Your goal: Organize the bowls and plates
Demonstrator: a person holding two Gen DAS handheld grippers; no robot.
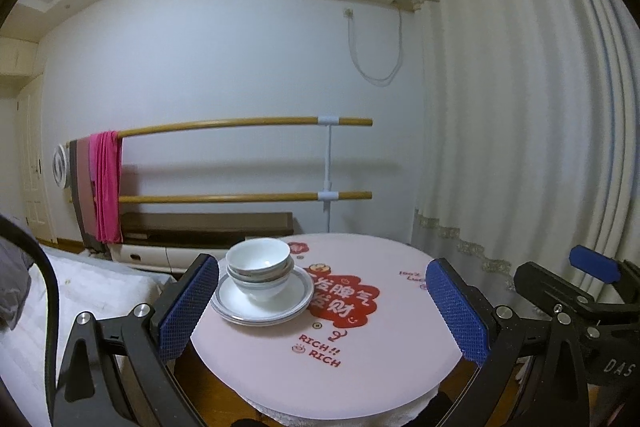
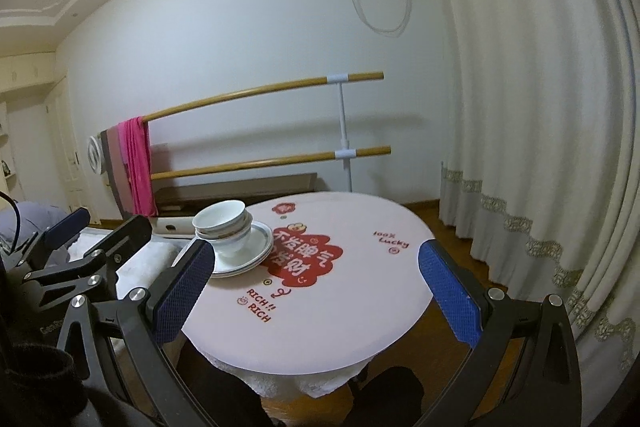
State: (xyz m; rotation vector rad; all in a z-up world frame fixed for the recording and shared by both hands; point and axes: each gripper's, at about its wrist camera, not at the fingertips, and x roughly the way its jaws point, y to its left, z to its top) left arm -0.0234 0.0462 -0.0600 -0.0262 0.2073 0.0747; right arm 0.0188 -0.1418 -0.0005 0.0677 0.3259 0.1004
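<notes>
White bowls with grey bands sit nested on stacked white plates at the left side of a round pink table. The same bowls and plates show in the right wrist view, on the table. My left gripper is open and empty, held back from the table's near edge. My right gripper is open and empty, also near the table's front edge. Each gripper shows at the edge of the other's view.
A white bed lies left of the table. A wooden double bar with a pink cloth stands at the back wall. White curtains hang at the right. The table carries a red printed design.
</notes>
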